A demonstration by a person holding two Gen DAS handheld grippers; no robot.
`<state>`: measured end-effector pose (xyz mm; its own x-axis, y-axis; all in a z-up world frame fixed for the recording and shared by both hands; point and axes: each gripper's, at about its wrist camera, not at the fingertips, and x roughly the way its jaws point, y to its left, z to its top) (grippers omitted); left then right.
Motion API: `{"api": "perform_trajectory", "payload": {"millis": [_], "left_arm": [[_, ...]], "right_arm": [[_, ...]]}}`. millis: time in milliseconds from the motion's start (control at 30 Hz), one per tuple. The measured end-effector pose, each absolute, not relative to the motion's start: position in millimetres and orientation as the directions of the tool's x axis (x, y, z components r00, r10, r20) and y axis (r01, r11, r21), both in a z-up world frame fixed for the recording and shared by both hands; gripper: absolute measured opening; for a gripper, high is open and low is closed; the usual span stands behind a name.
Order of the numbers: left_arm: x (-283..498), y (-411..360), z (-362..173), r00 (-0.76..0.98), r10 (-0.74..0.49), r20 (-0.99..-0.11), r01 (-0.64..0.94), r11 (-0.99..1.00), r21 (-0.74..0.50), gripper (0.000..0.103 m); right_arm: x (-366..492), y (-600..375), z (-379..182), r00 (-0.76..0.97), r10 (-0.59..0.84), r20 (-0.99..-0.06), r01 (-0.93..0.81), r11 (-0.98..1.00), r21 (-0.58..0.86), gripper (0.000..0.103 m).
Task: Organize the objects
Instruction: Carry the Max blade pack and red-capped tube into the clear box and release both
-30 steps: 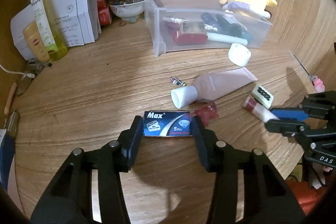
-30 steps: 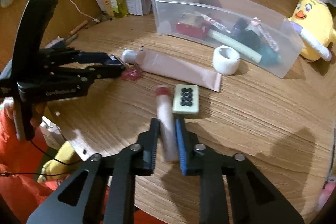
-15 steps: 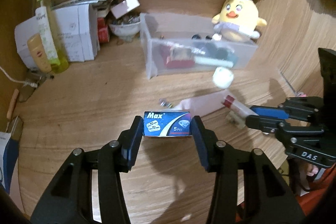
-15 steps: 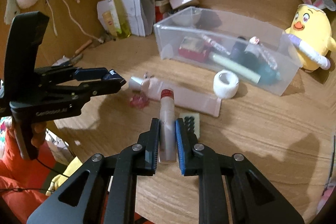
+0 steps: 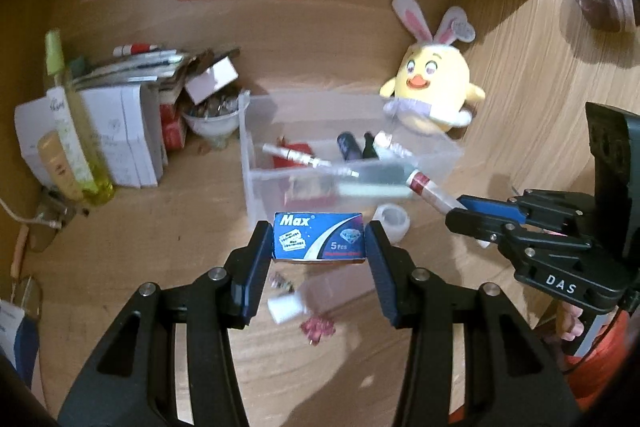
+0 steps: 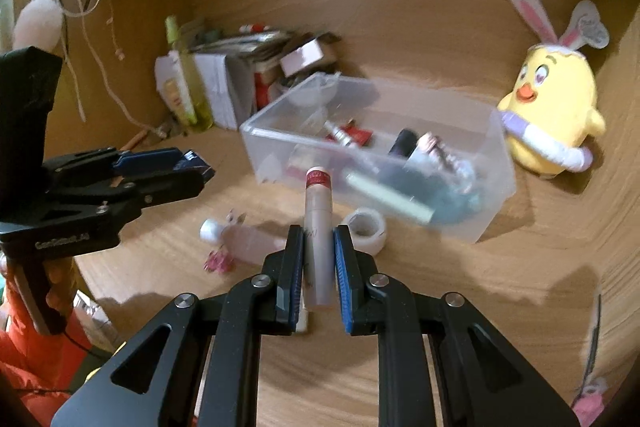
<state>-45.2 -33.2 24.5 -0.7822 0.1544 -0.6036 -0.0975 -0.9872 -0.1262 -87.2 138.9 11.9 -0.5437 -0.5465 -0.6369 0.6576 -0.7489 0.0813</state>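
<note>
- Left gripper (image 5: 319, 251) fingers clamp a blue blade box (image 5: 319, 237), hiding part of the clear bin (image 5: 256, 147).
- Right gripper (image 6: 318, 263) fingers clamp a red-capped tube (image 6: 318, 211); bin contents blur.

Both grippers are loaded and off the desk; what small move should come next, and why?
Probably carry both forward over the clear bin. The left gripper grips the blue Max box, the right gripper the red-capped tube, and both are short of its open top.
</note>
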Motion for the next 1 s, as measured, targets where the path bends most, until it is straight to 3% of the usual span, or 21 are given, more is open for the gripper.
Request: {"api": "perform_trajectory", "payload": {"millis": [600, 1000], "left_arm": [[-102.6, -30.1, 59.1, -0.82, 0.168, -0.547, -0.104, -0.984, -0.146, 0.047], [-152.1, -27.8, 45.3, -0.775, 0.168, -0.609, -0.093, -0.984, -0.153, 0.047]], "right_arm": [[-142.3, 149.8, 52.4, -0.638, -0.536, -0.553, 0.623, -0.781, 0.038, 0.014], [-184.2, 144.0, 51.9, -0.651, -0.514, -0.559, 0.595, -0.803, 0.045, 0.014]]}}
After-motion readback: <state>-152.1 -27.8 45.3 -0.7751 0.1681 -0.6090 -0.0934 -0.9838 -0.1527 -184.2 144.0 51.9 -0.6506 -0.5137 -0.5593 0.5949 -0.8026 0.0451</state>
